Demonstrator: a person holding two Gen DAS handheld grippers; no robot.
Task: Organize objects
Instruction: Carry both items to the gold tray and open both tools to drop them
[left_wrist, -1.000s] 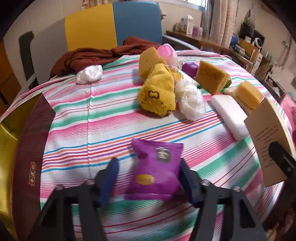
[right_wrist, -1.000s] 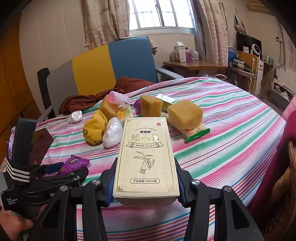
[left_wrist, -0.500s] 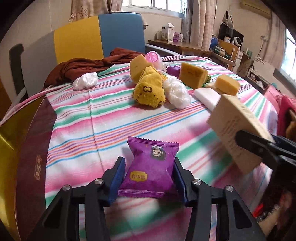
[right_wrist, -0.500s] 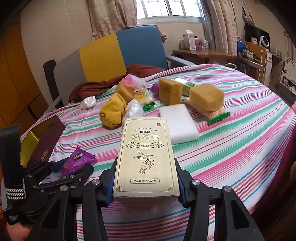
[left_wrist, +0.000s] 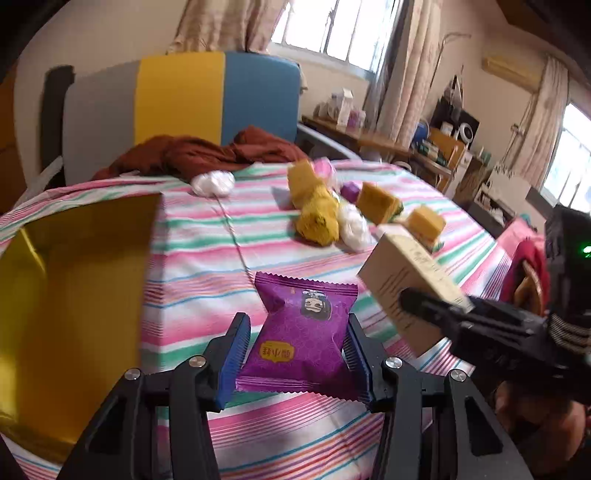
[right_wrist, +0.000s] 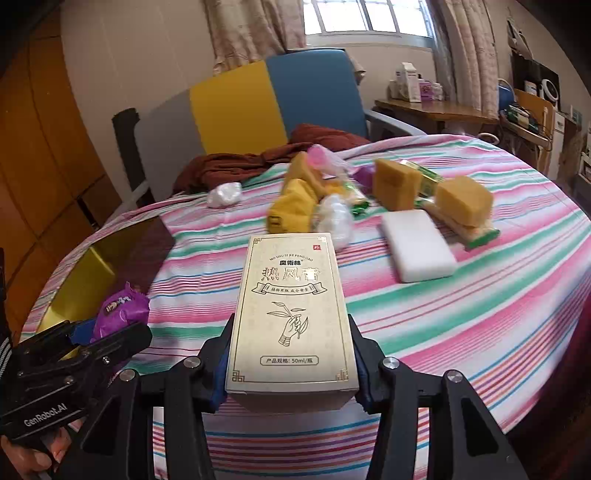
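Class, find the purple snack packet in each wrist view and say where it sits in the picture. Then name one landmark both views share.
Left wrist view: the purple snack packet is at bottom centre, gripped between the left tool's blue pads.
Right wrist view: the packet is at lower left, in the left tool, beside the gold box.
Shared landmark: the white sponge block, mostly hidden behind the beige carton in the left wrist view.
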